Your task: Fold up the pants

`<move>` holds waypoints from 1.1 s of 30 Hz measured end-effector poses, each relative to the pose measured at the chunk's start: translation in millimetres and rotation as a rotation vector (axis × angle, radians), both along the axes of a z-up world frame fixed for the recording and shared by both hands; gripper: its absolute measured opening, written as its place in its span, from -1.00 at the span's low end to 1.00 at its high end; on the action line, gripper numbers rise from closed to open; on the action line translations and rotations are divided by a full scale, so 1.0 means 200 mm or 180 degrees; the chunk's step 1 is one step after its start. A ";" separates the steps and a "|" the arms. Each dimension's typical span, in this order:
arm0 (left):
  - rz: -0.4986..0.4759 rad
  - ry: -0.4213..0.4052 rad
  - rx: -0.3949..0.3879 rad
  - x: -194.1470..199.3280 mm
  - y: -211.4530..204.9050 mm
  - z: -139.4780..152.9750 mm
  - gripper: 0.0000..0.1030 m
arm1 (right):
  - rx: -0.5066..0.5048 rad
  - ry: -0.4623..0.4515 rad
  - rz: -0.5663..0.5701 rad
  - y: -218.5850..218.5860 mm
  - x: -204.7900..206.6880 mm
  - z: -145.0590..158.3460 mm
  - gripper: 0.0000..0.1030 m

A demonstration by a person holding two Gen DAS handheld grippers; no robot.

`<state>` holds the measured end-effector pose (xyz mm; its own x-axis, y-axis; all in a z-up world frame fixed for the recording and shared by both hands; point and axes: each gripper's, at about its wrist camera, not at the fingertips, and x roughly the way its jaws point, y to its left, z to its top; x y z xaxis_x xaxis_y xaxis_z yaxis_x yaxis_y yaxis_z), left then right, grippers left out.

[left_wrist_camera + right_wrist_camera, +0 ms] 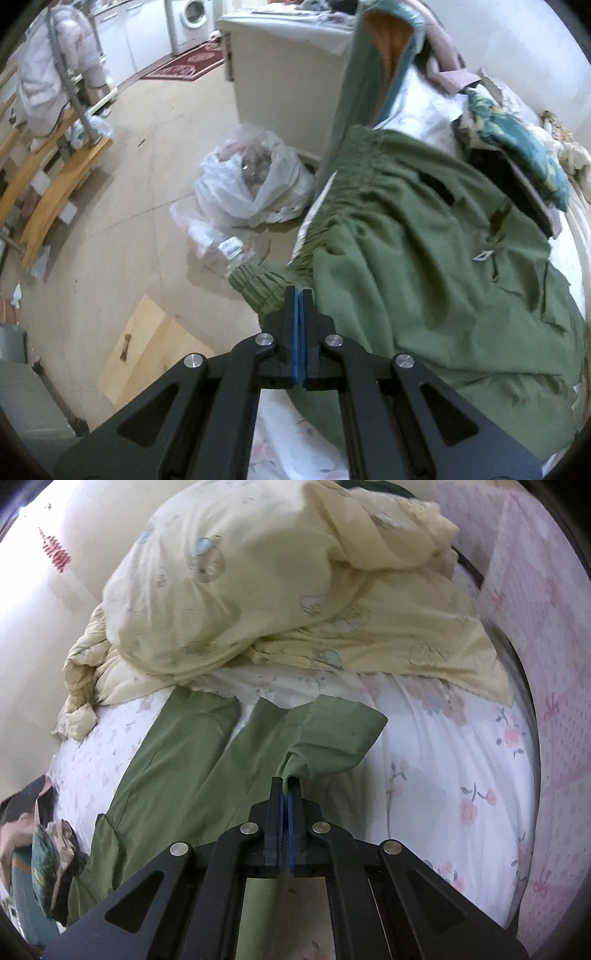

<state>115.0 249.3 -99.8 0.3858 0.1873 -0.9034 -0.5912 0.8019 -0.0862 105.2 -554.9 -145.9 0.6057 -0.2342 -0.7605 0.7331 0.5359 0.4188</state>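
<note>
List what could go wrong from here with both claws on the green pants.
1. The right claw pinches only a small bunch of the leg hem of the green pants; it could slip out.
2. The left claw grips at the waistband near the bed edge; if dropped, the pants could slide toward the plastic bag on the floor.
3. The yellow quilt lies close beyond the legs and could snag them.

Floral-sheeted bed carries green pants and a crumpled yellow quilt.
</note>
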 end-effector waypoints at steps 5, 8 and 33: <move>0.0171 0.0262 0.0163 -0.05 0.04 -0.12 -1.00 | 0.0065 0.0058 -0.0062 -0.01 -0.01 -0.02 -1.00; 0.0391 0.0393 0.0244 -0.08 0.11 -0.17 -0.99 | 0.0057 0.0091 -0.0038 0.01 0.00 -0.03 -1.00; 0.0794 0.0172 -0.1360 -0.08 0.07 -0.56 -0.88 | -0.0001 0.0249 0.0028 0.00 -0.01 -0.06 -1.00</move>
<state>99.2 264.3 -211.4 0.3270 -0.1234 -0.9369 -0.7732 0.5351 -0.3403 103.5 -555.1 -157.2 0.5465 -0.2292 -0.8055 0.7587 0.5426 0.3604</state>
